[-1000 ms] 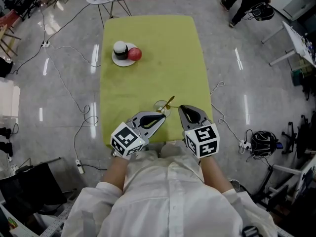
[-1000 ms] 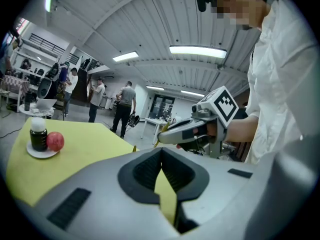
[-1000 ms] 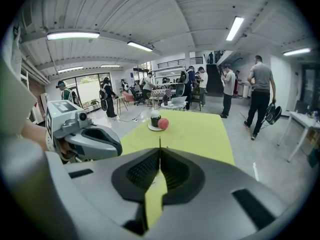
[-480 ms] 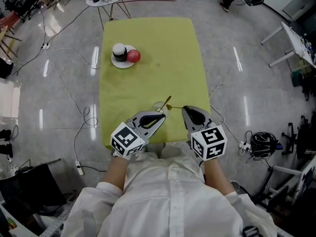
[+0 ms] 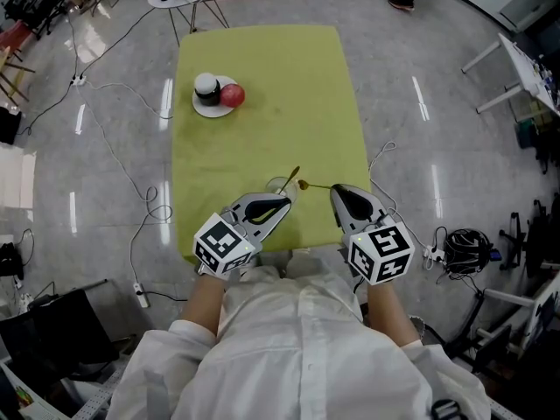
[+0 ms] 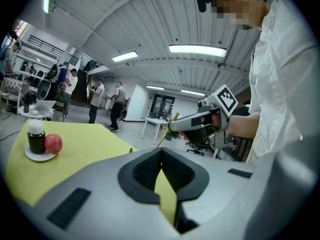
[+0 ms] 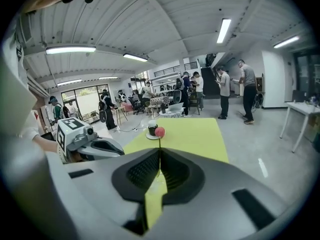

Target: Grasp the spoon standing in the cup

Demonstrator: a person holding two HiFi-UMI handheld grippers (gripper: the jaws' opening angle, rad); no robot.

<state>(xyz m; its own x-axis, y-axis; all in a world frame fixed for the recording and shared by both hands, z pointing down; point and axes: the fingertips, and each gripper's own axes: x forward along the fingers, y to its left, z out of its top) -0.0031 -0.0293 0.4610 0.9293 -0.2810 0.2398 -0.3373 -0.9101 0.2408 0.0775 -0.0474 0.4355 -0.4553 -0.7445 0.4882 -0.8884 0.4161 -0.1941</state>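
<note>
- Pinching the slim gold metal spoon (image 5: 304, 184) by its handle, the right gripper (image 5: 337, 191) has its jaws closed tight on it. The spoon is held over the table's 6 o'clock end, its bowl just at 3 o'clock of the cup and seemingly out of it.
- The clear glass cup (image 5: 278, 187) shows only faintly; what looks like a second gold handle (image 5: 292, 176) leans from it toward 1 o'clock.
- At the cup's 7 o'clock the left gripper (image 5: 286, 200) has its jaws closed together with nothing between them.
- Risk: so thin a handle, nipped near its end, may pivot or slide in the grip. The swinging bowl could then strike the rim and topple the light glass, which stands close to the table's near edge.
- At 11 o'clock, the yellow-green cloth table (image 5: 262, 59) bears a white saucer (image 5: 199, 108) with a dark white-lidded jar (image 5: 206, 87) and a red apple (image 5: 232, 95).
- No brand or writing is legible; the only print is the black-and-white square markers on the gripper cubes.
</note>
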